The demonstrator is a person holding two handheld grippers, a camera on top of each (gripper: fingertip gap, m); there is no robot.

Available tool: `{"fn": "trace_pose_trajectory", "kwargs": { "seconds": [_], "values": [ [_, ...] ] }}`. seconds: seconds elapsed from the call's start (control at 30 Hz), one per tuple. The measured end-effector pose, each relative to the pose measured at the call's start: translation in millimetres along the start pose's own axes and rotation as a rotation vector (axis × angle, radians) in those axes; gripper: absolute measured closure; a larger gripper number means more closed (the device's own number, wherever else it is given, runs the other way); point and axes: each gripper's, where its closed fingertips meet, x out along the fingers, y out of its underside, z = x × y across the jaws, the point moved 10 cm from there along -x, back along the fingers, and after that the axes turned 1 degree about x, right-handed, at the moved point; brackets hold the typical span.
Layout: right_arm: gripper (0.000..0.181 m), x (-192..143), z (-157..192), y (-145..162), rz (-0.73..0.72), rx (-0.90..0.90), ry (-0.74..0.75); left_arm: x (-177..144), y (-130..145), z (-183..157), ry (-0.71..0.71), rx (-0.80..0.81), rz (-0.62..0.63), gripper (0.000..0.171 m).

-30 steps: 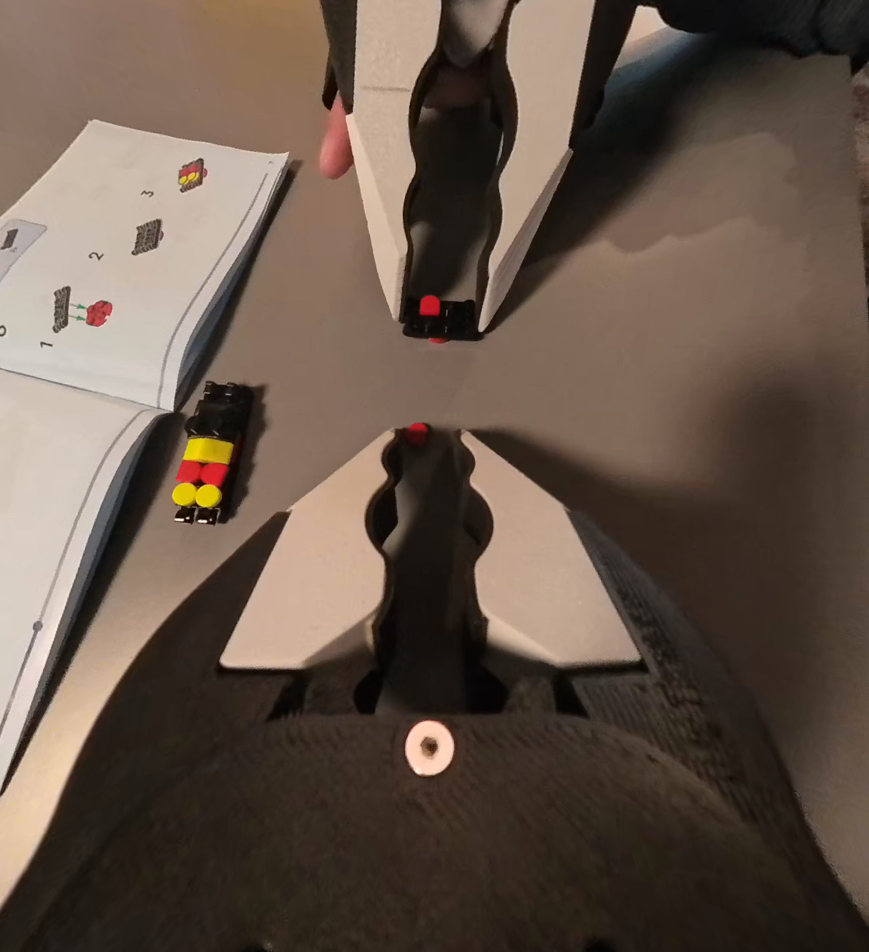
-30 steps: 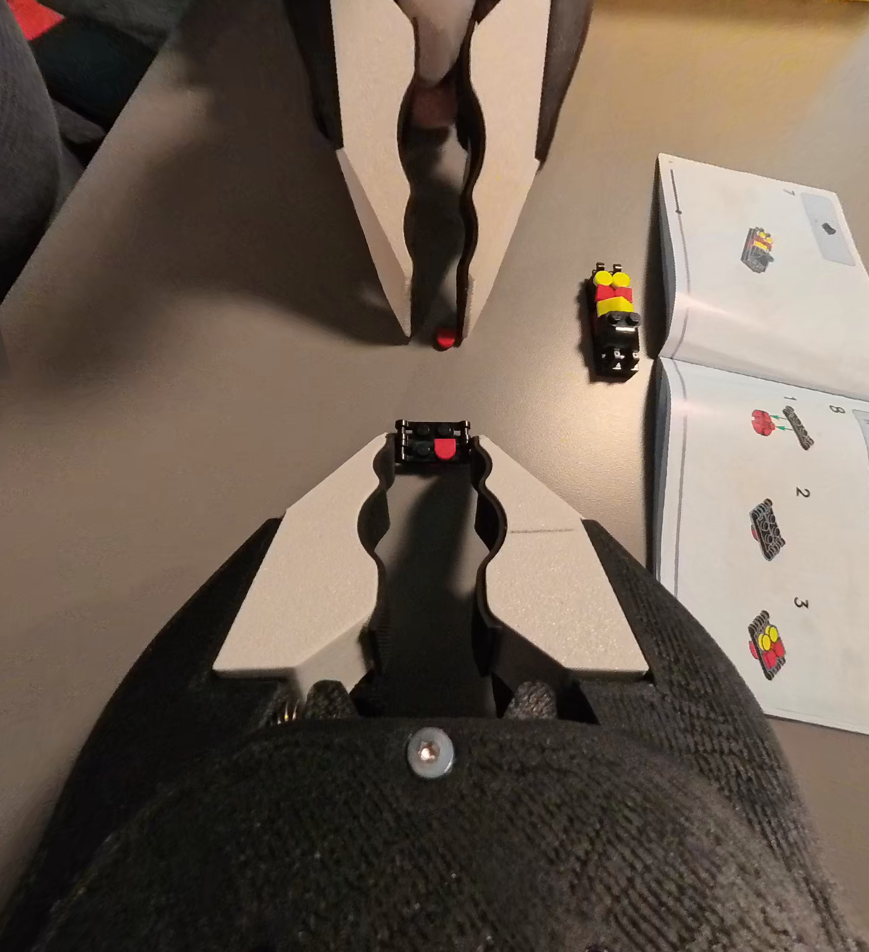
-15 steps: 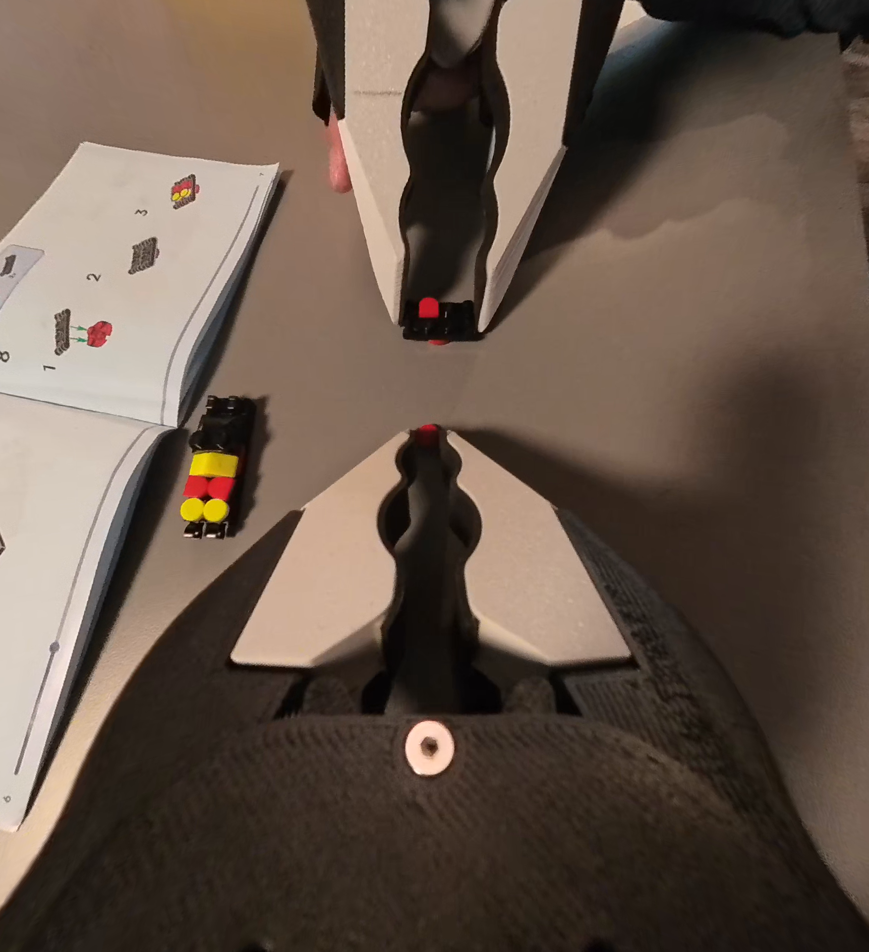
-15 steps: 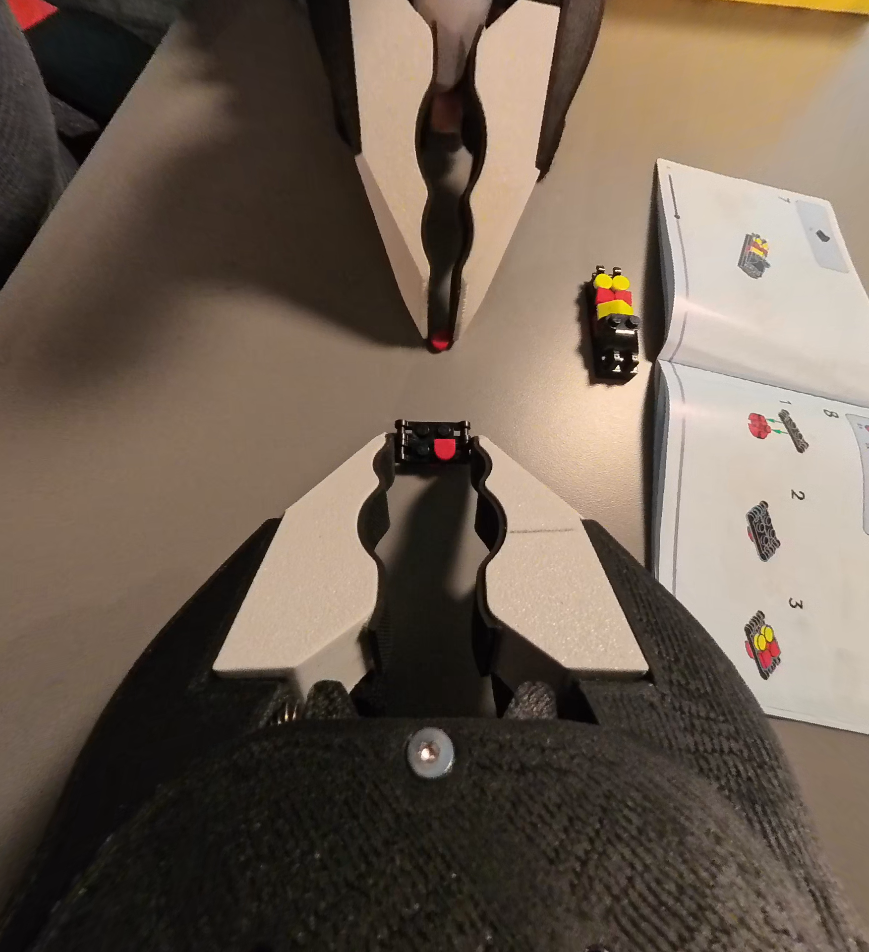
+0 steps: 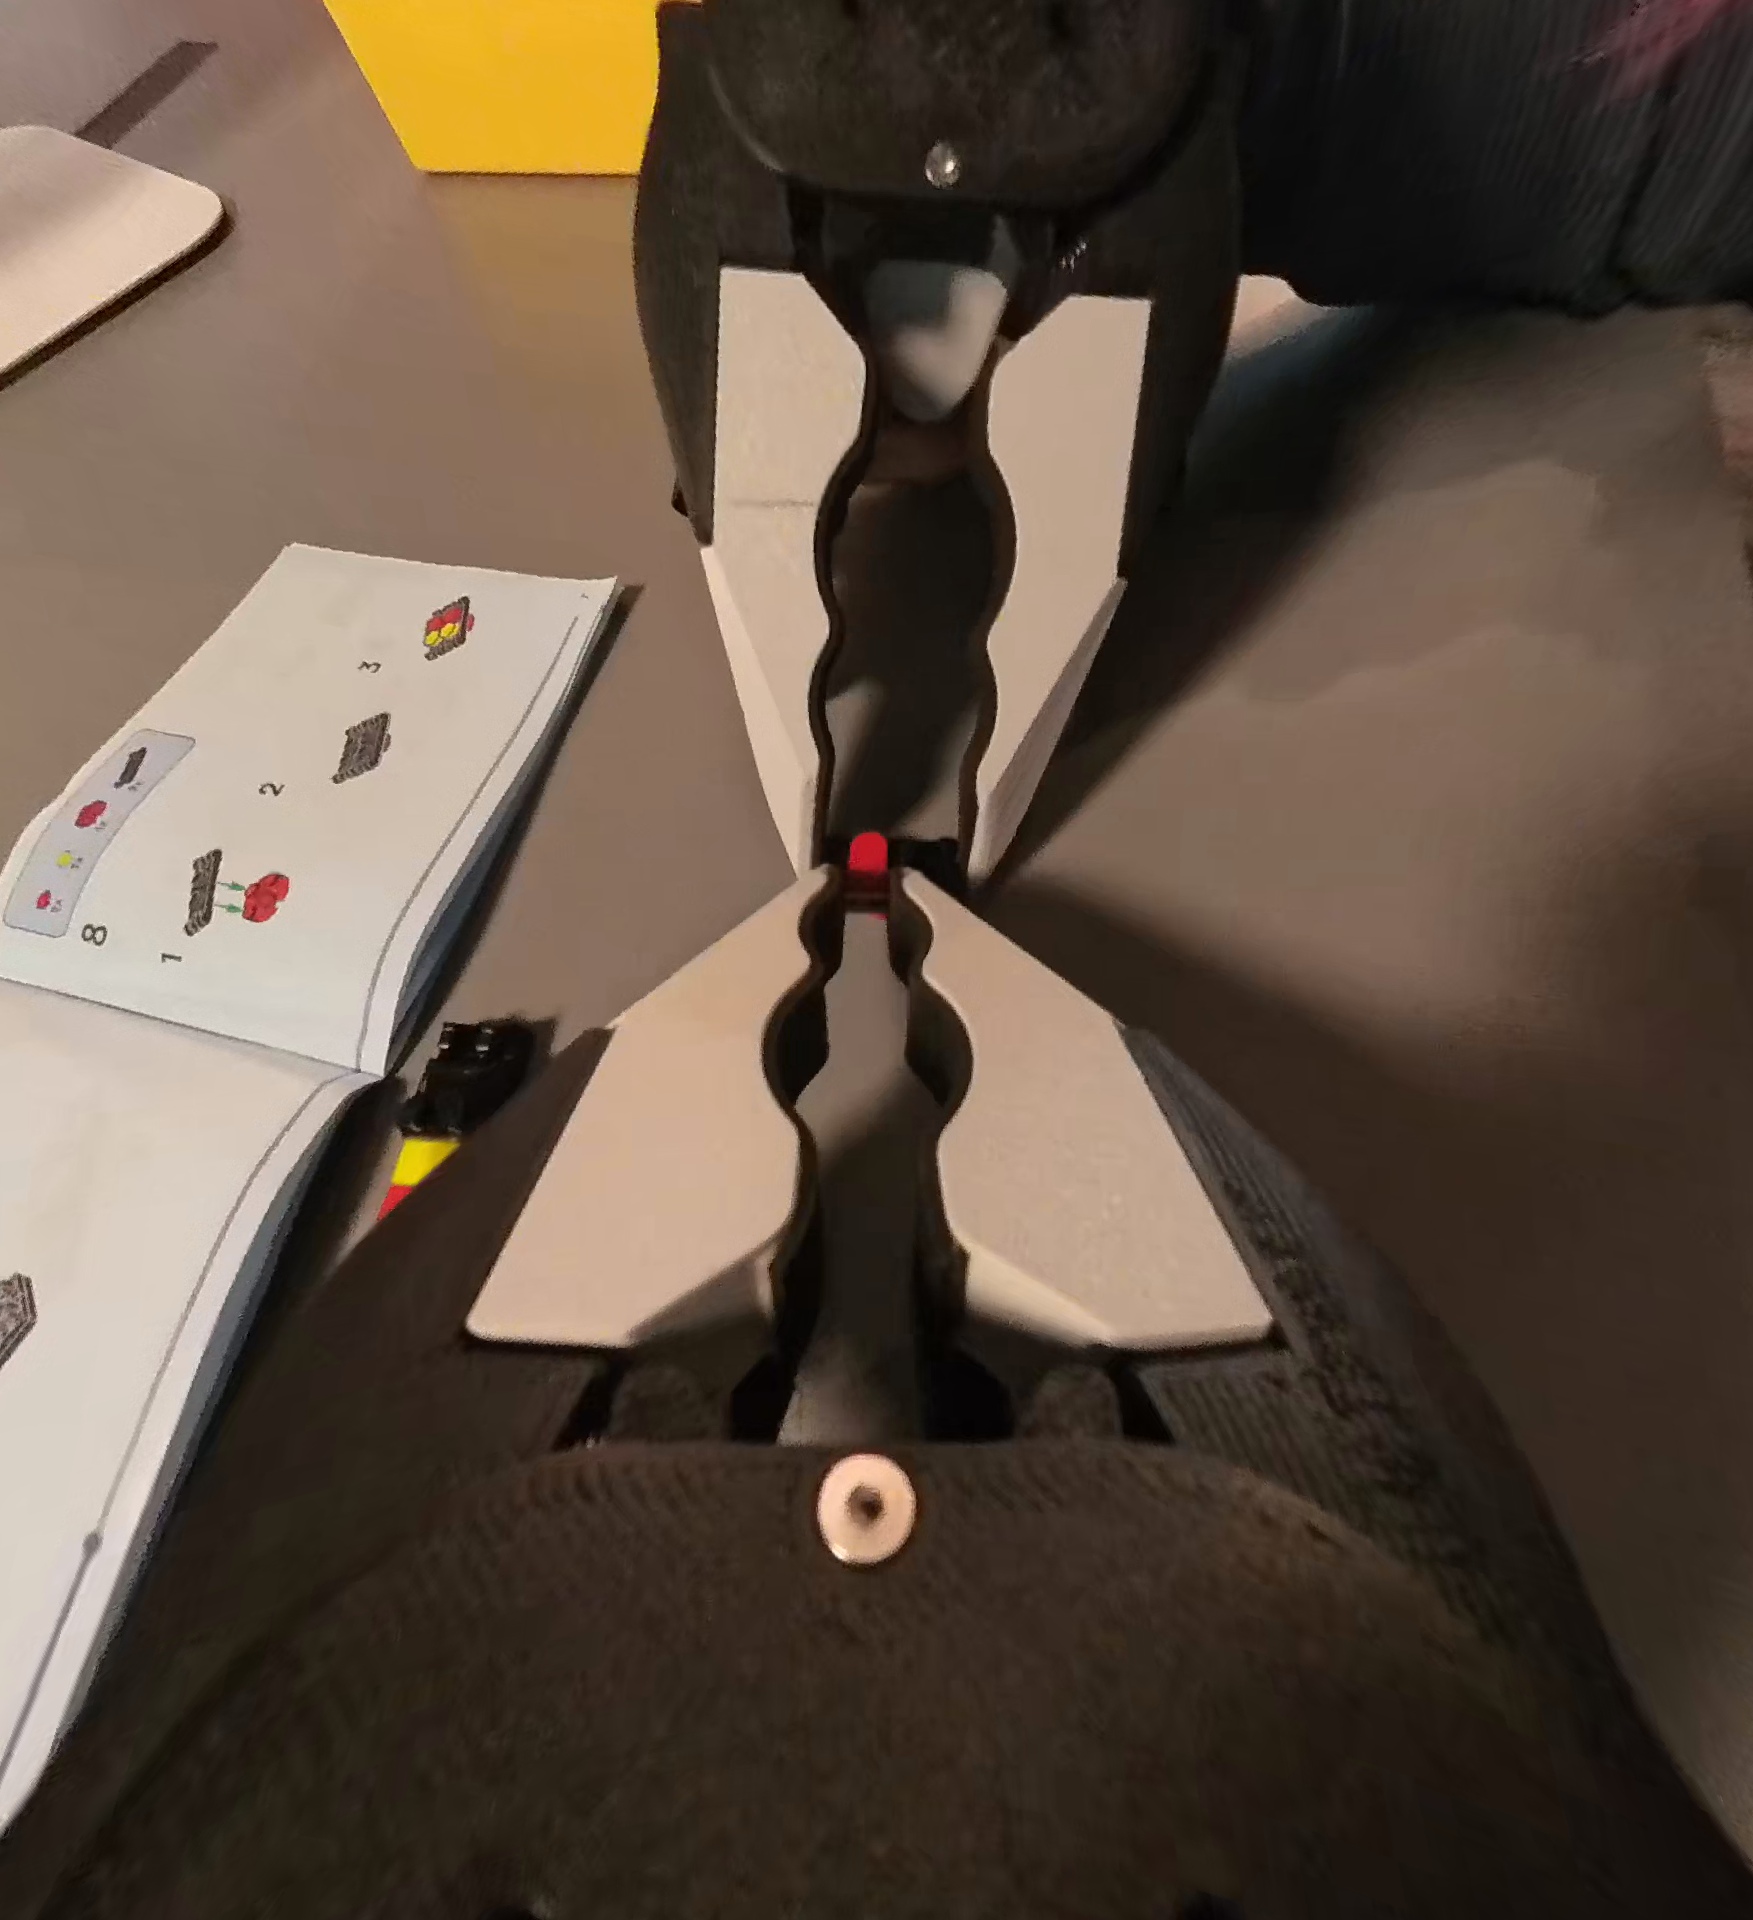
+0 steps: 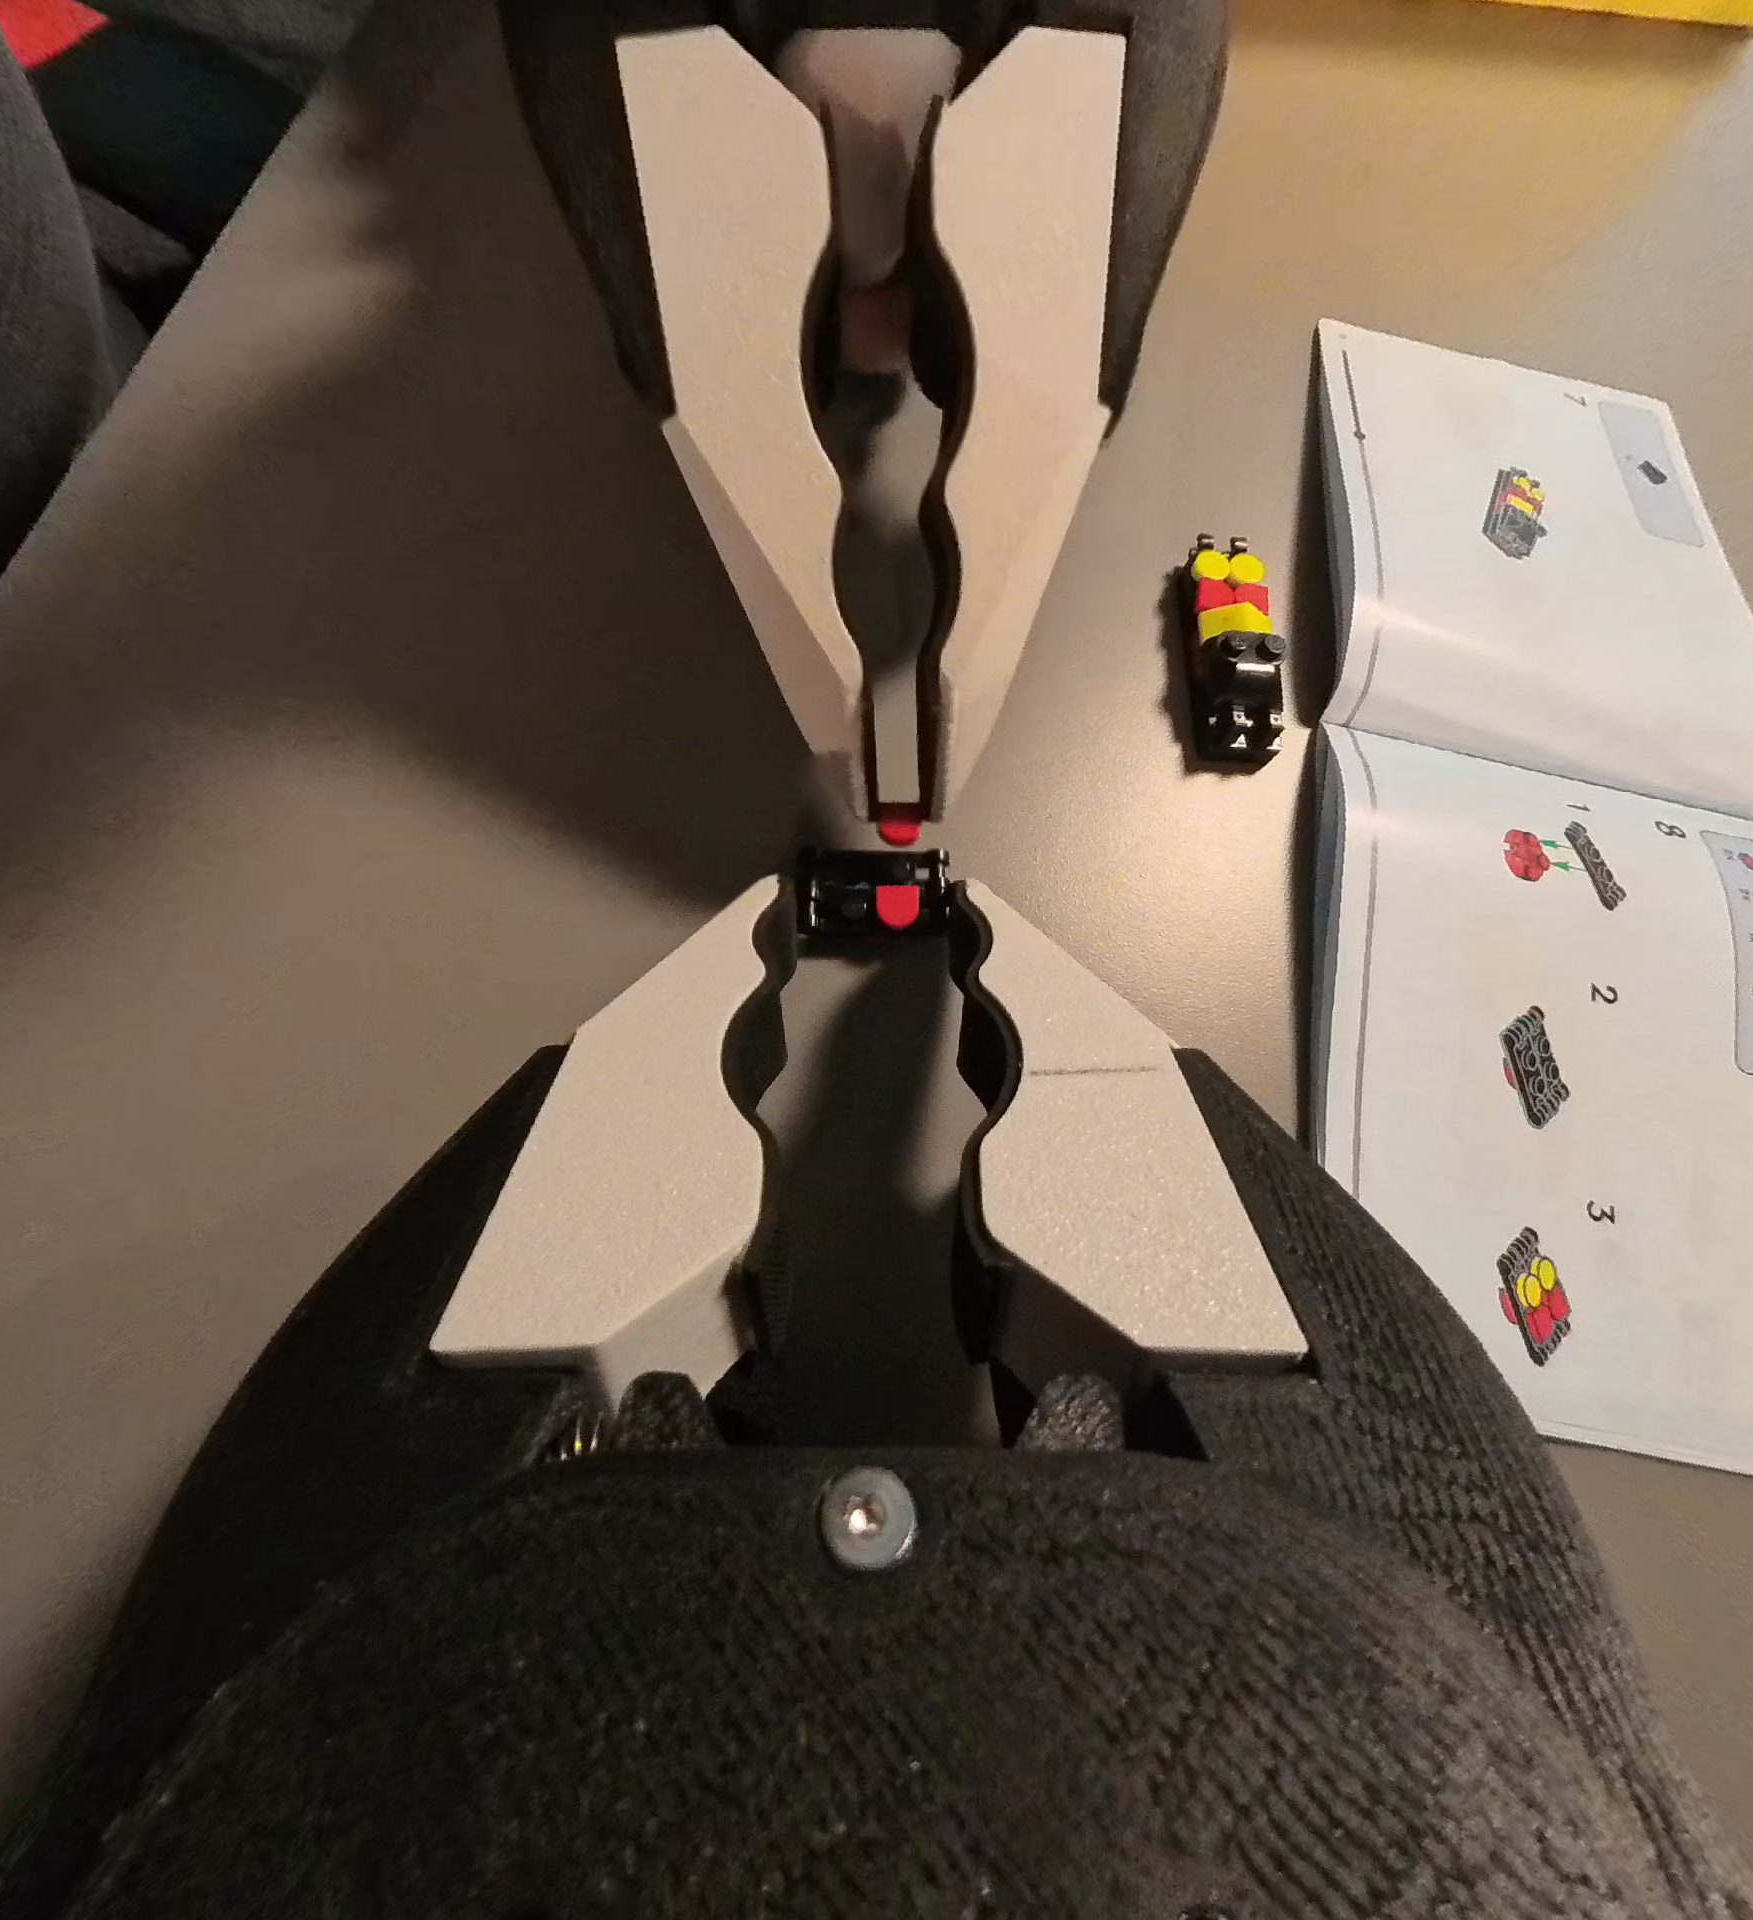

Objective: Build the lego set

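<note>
We see the right gripper (image 6: 872, 902) clamping a black plate (image 6: 870, 900). The left gripper (image 6: 896, 800), facing it, pinches a red stud (image 6: 896, 829) just short of the plate. Only the left wrist view shows the yellow box (image 5: 498, 83).

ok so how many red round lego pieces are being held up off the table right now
2. One small red piece sits pinched at the tip of the left gripper. The other red piece is already on the black plate in the right gripper. More may be hidden.
</note>
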Motion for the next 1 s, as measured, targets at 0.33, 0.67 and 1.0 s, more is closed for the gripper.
{"fn": "trace_pose_trajectory", "kwargs": {
  "seconds": [0.33, 0.67, 1.0],
  "values": [
    [0.154, 0, 0, 0, -0.001, -0.005, 0.004, 8, -1, 4, 0.026, -0.043, 0.041, 0.164],
    [0.154, 0, 1, 0, -0.001, -0.011, 0.009, -2, 4, 10, 0.029, -0.066, 0.161, 0.164],
    [0.153, -1, 1, 0, -0.002, -0.013, 0.011, -6, 9, 12, 0.036, -0.076, 0.188, 0.164]
  ]
}}
